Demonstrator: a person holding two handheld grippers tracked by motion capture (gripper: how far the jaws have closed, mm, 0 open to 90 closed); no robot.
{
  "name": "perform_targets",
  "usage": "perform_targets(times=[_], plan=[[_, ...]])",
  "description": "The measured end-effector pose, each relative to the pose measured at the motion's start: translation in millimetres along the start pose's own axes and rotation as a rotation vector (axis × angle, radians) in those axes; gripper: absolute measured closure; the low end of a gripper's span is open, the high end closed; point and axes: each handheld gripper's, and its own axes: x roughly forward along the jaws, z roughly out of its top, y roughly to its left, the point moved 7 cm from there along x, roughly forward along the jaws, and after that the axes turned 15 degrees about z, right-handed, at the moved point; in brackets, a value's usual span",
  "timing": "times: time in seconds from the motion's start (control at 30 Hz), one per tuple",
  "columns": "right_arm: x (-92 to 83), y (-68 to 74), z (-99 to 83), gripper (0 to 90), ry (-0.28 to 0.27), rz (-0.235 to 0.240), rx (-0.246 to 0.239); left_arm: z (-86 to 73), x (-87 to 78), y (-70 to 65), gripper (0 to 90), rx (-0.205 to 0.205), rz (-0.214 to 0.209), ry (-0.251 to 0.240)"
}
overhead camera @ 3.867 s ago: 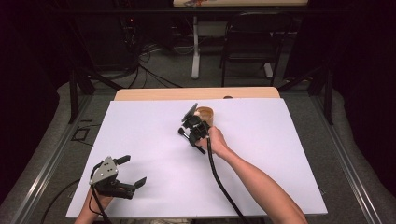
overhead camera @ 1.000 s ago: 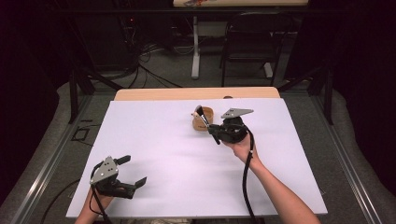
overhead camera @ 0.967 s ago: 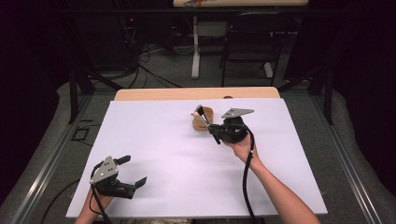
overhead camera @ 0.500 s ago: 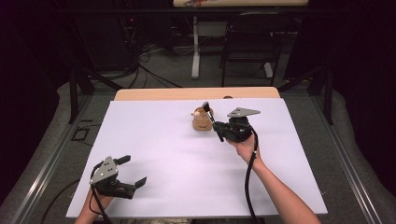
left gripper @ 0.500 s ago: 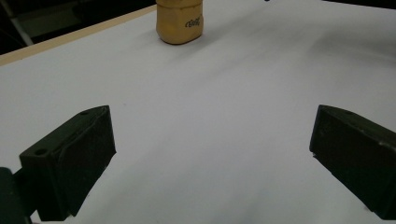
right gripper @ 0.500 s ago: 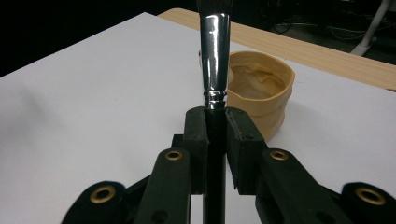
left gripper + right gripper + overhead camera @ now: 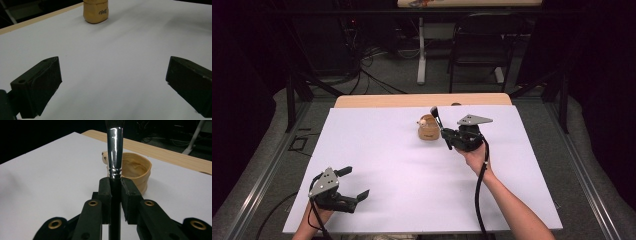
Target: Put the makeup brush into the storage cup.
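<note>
A tan soft cup (image 7: 428, 128) stands on the white table sheet (image 7: 412, 170) toward the back middle; it is open-topped and empty in the right gripper view (image 7: 135, 170) and shows far off in the left gripper view (image 7: 96, 11). My right gripper (image 7: 446, 134) is just right of the cup and is shut on a makeup brush (image 7: 115, 150) with a shiny silver ferrule and black handle. The brush (image 7: 436, 119) tilts up and to the left, beside the cup. My left gripper (image 7: 354, 185) rests open near the front left, its fingers (image 7: 37, 85) wide apart over bare sheet.
The wooden table edge (image 7: 422, 100) runs along the back behind the white sheet. A dark chair (image 7: 482, 45), a table leg and cables stand on the floor beyond. Metal rails flank the table on both sides.
My right gripper has pulled the brush out of the cup and moved right, away from it, over the last seconds. The left gripper has stayed where it was.
</note>
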Motion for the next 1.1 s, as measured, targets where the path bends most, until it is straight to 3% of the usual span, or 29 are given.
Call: perform_targets(times=[1.1], plan=[[4.2, -0.8, 13.8, 78.9, -0.06, -0.051, -0.044, 0.0, -0.4, 0.3, 0.1, 0.001, 0.004, 0.0]])
